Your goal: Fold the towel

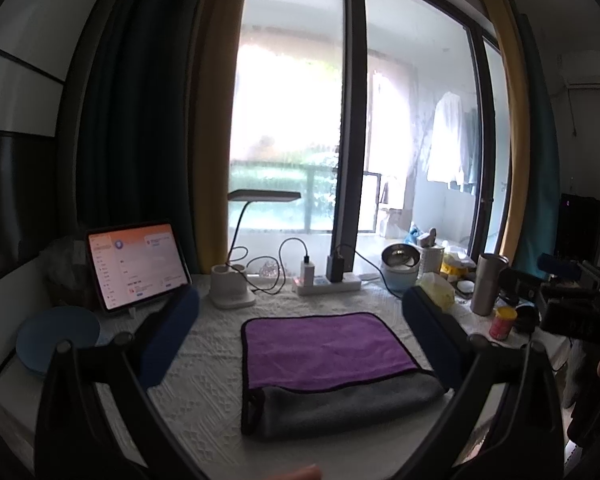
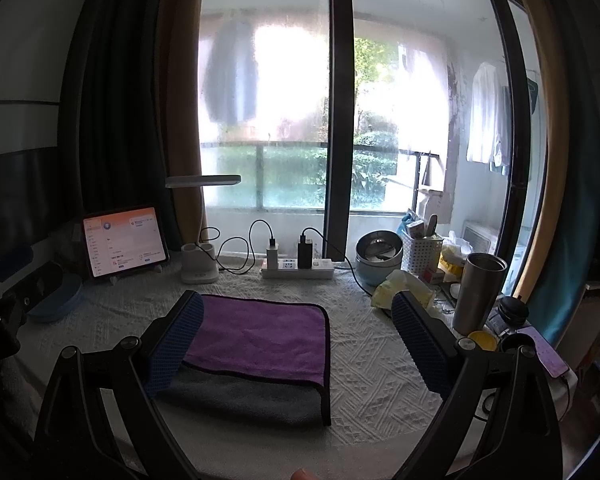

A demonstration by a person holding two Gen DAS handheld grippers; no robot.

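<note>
Towel judged soft, light, limp — take it at a bound corner. Your left gripper and right gripper stand apart, empty.

A table covered with a white, diamond-textured cloth stands against a tall window. At its middle lies a folded towel, purple on top with a grey side showing along the near edge and dark piping around it. Along the far edge rest a lit tablet on a stand, a white desk-lamp base, a white power strip with two chargers plugged in and a pale blue pot with a steel bowl inside. To the right stand a white perforated basket, crumpled yellow packaging, a steel tumbler and a small red jar with a yellow lid. A round blue dish sits at the left edge.
</note>
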